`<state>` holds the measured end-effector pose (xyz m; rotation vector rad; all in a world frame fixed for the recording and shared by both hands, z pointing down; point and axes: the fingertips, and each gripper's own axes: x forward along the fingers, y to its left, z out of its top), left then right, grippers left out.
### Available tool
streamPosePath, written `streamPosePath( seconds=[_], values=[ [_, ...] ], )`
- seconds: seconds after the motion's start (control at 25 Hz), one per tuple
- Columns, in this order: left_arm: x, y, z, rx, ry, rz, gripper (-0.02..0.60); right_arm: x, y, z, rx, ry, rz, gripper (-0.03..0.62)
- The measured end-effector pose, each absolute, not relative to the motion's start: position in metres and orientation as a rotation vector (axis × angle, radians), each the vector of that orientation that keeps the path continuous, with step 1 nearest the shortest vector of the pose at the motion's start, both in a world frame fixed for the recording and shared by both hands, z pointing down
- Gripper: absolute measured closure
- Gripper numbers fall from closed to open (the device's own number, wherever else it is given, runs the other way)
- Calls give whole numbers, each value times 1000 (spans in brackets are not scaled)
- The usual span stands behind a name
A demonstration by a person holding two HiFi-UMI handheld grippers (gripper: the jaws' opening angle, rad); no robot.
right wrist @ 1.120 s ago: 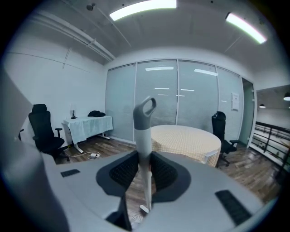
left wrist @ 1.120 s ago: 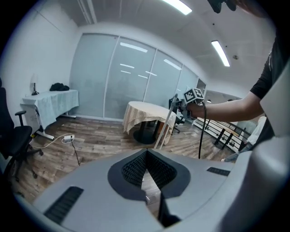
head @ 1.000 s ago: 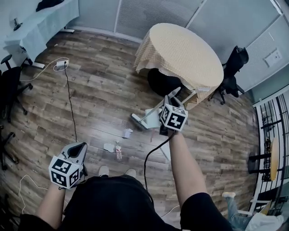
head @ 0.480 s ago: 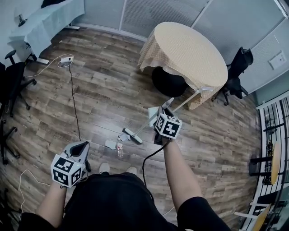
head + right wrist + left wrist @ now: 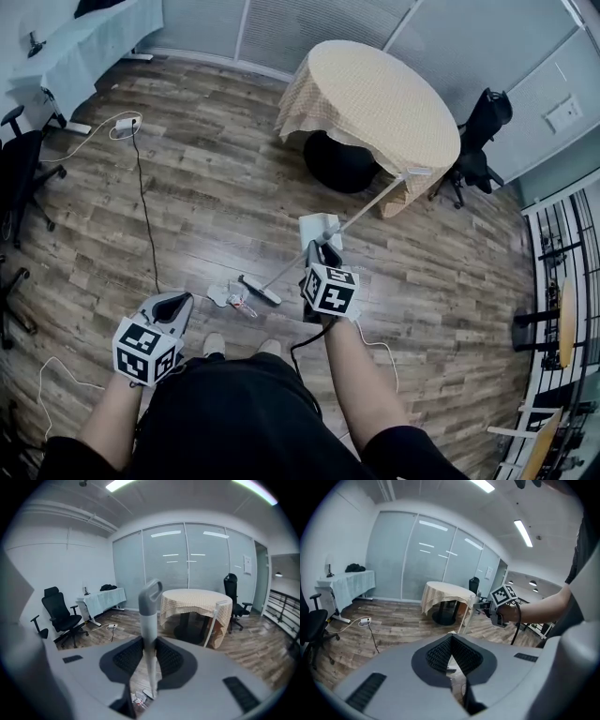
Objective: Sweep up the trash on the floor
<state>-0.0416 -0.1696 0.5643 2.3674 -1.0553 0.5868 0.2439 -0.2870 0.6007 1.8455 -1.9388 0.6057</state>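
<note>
My right gripper (image 5: 320,253) is shut on the grey shaft of a broom (image 5: 150,620), just below its looped top. The broom head (image 5: 258,291) rests on the wood floor against the trash: scraps of white paper (image 5: 223,296) and a small plastic bottle (image 5: 243,305), seen again as the trash (image 5: 137,700) under my jaws. A white dustpan (image 5: 319,229) stands behind the gripper, its long handle (image 5: 394,187) leaning on the round table. Low at the left, my left gripper (image 5: 174,304) is shut and holds nothing; its jaws (image 5: 450,656) meet.
A round table with a beige cloth (image 5: 375,94) stands ahead, with a black chair (image 5: 480,141) to its right. At the left are a black office chair (image 5: 17,178), a cloth-covered table (image 5: 84,47), and a power strip (image 5: 122,124) with a cable (image 5: 142,206). A railing (image 5: 562,281) runs along the right.
The right gripper has drawn back toward my body, dragging the broom head leftward and closer across the floor into the paper and bottle. The left gripper has barely moved.
</note>
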Motion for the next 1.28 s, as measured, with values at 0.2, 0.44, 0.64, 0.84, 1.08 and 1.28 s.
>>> streamPosePath(
  seconds=[0.2,0.44,0.64,0.84,1.08,1.28],
  values=[
    [-41,-168,565,2387,-1014,561,588,248,-281,588,1885,-1936,573,496],
    [-45,-189,546,2489,-1147,589,588,241,-274,522,1993,-1979,446,496],
    [-19,-218,496,2526,-1139,411,588,235,-252,463,2094,-2003,307,496],
    [17,-242,449,2572,-1070,264,588,231,-229,418,2165,-2021,257,496],
    [47,-244,425,2656,-1057,265,588,217,-202,397,2183,-2056,218,496],
    [54,-232,431,2677,-1046,306,588,206,-188,414,2157,-2047,282,496]
  ],
)
